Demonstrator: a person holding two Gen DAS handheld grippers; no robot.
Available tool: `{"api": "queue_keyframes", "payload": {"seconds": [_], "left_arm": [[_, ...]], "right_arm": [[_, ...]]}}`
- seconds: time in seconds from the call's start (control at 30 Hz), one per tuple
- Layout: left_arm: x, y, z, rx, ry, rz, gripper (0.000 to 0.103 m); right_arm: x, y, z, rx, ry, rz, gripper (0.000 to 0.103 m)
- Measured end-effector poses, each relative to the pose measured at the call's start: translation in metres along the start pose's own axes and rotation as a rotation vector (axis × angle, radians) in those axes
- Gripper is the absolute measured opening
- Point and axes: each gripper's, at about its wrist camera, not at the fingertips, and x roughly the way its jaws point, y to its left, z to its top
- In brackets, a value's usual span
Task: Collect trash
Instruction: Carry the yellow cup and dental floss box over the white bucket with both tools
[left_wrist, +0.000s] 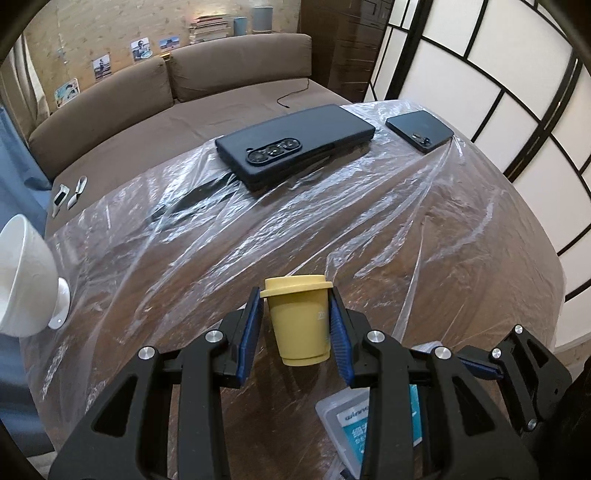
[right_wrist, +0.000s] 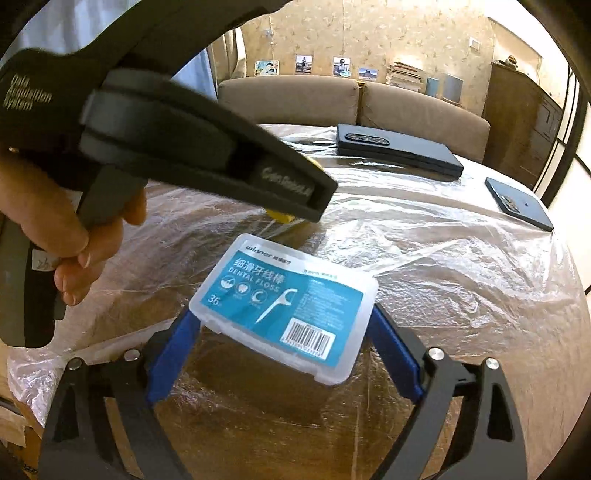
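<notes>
Between left fingers (left_wrist: 249, 325), yellow cup (left_wrist: 298, 320), clamped

The right gripper (right_wrist: 286, 325) stands with its blue pads (right_wrist: 171, 354) on either side of a translucent dental floss box (right_wrist: 284, 306). The box carries a teal label with a barcode at its near end. Both pads meet the box's sides, and its near end stands clear of the table (right_wrist: 480, 295).

The table is round, wooden, and covered with clear plastic film (right_wrist: 424, 236).

The left gripper (right_wrist: 207, 147) crosses the upper left of the view, held by a hand (right_wrist: 74, 236). A yellow object (right_wrist: 282, 217) shows just under its tip; what it is cannot be told.

At the far side lie a large dark phone case (right_wrist: 399, 151) and, to its right, a smaller dark phone (right_wrist: 517, 205). A brown sofa (right_wrist: 351, 99) stands beyond.
</notes>
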Motion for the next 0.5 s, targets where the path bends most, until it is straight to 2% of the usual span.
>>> {"api": "queue_keyframes", "payload": {"seconds": [0.2, 0.5], "left_arm": [[-0.011, 0.008, -0.007, -0.053, -0.029, 0.014, 0.037], [-0.029, 0.008, -0.032, -0.112, -0.058, 0.054, 0.037]], "right_arm": [[-0.013, -0.005, -0.006, 0.042, 0.001, 0.032, 0.088], [-0.041, -0.024, -0.028, 0.073, 0.007, 0.027, 0.088]]}}
